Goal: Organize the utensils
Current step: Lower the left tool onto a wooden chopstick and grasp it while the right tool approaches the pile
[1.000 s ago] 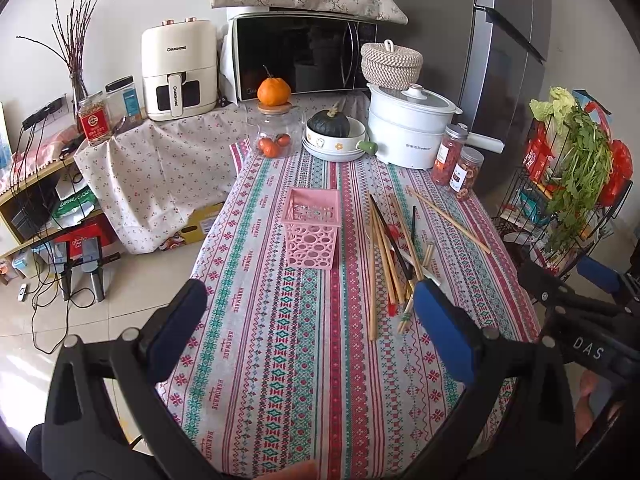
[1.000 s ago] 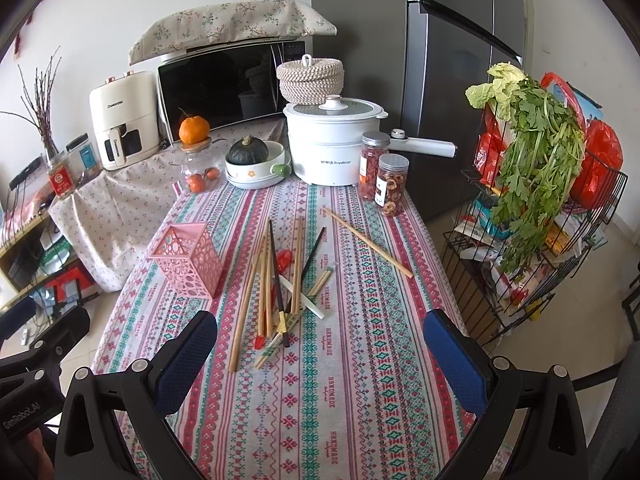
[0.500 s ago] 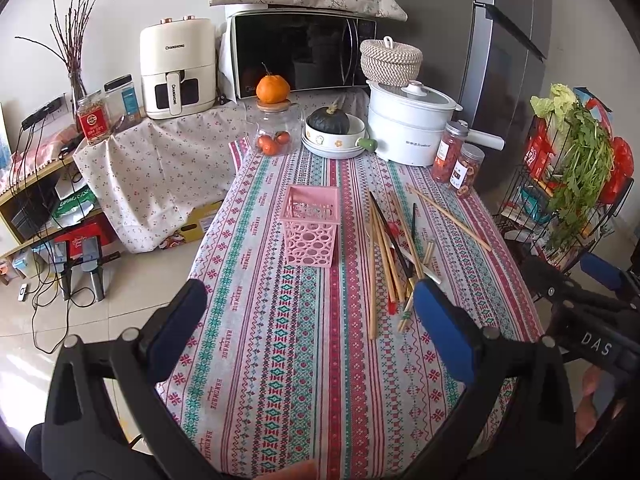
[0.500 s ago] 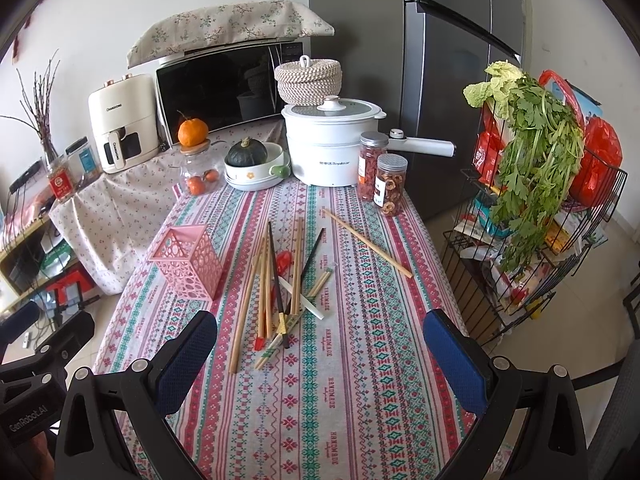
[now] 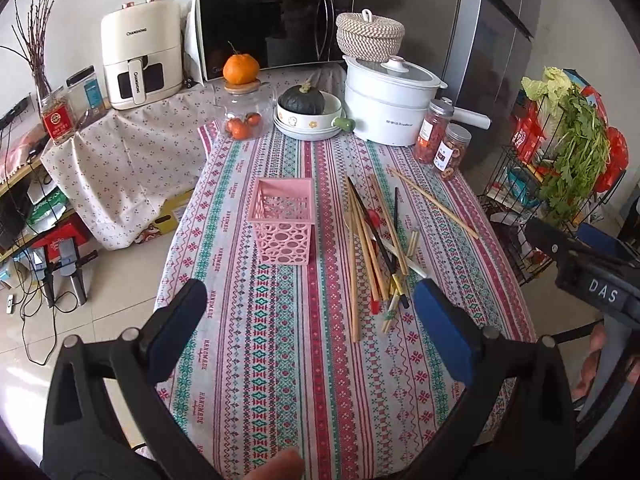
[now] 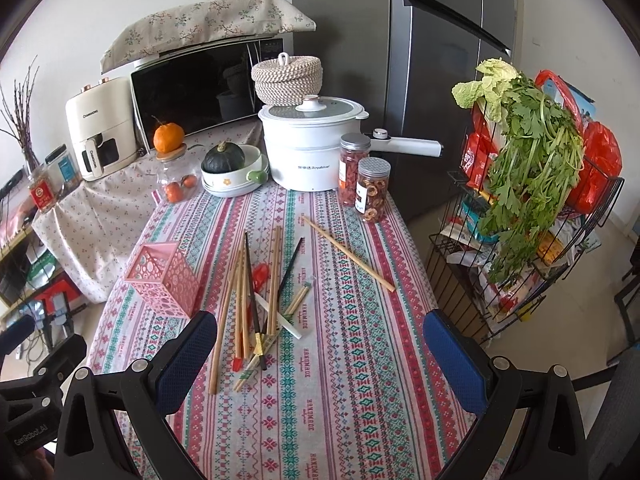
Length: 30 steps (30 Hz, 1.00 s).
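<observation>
Kitchen clutter rings a worktop (image 5: 280, 380) draped in a striped pink, red and teal patterned cloth, with a grey refrigerator (image 6: 440, 80) at its far right corner.

Both tools hang above the near end of that cloth. The left hand-held gripper (image 5: 310, 328) has its blue-padded black fingers (image 5: 176, 332) spread wide with nothing between them. The right hand-held gripper (image 6: 320, 356) is equally wide and empty; in the left wrist view it shows at the right edge as a black body lettered DAS.

Just past the fingertips, a loose heap of wooden, black and red-tipped chopsticks (image 5: 372, 240) lies fanned and crossing on the cloth, right of centre. One pale wooden pair (image 6: 348, 254) rests apart from the heap, angled toward the far right. Left of the heap, near but not touching it, stands a pink perforated plastic square basket (image 5: 284, 220), upright, nothing visible inside.

Farther back sit two clear jars with silver lids (image 6: 364, 176) holding dried red and ring-shaped snacks, a white lidded electric pot (image 5: 386, 100), a dark green squash in a white bowl (image 5: 302, 100), and a glass jar topped by an orange (image 5: 240, 68). Behind these are a black microwave under a floral cover (image 5: 272, 28) and a cream air fryer (image 5: 138, 52). A wire rack with leafy greens (image 6: 532, 168) stands right of the worktop.
</observation>
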Motion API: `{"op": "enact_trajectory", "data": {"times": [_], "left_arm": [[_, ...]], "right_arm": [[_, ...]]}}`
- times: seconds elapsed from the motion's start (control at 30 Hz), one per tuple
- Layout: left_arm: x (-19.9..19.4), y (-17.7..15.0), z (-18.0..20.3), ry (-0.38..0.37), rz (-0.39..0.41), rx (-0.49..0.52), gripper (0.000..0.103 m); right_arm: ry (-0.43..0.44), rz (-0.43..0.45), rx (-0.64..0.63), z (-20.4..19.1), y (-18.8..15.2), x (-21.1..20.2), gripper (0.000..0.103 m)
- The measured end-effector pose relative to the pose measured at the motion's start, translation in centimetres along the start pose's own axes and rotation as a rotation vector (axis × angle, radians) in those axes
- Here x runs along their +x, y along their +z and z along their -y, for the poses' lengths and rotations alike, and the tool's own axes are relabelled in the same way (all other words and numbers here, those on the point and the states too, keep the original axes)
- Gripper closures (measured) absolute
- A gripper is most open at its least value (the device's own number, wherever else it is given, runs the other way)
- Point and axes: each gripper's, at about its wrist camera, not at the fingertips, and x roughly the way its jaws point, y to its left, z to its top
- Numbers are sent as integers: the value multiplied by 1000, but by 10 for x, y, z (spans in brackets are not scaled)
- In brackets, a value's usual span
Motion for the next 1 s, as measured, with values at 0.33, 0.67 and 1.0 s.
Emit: {"op": "enact_trajectory", "data": {"times": [0.33, 0.67, 1.0], "left_arm": [[33, 52, 43, -44, -135, 84, 0], [123, 96, 85, -83, -369, 76, 34], [229, 117, 92, 71, -483, 58, 85]], "right_arm": [[66, -219, 36, 40, 46, 71, 0], [194, -370, 145, 92, 46, 160, 6], [338, -433, 220, 85, 40, 213, 25]]}}
